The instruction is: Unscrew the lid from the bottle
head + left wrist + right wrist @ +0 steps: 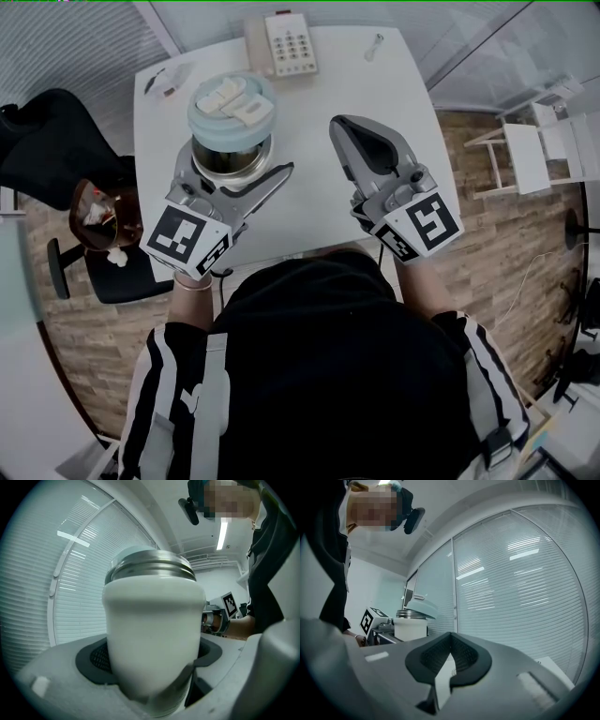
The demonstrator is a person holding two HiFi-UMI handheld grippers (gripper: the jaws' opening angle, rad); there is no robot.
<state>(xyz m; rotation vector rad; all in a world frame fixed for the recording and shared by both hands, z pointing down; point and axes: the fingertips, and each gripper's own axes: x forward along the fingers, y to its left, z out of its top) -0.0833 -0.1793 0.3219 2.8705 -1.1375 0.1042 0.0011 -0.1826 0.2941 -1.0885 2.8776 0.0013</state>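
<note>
White bottle upright between the jaws of the left gripper, clamped from both sides and seated against the dark pads. Steel collar just above those jaws, pale blue lid on top of it; how firmly seated, hard to judge. Right gripper clenched on nothing, level beside the bottle and apart from it. White table beneath both.

Bottle over the table
The bottle is clasped within the left gripper; the right gripper is held apart, to its right.
</note>
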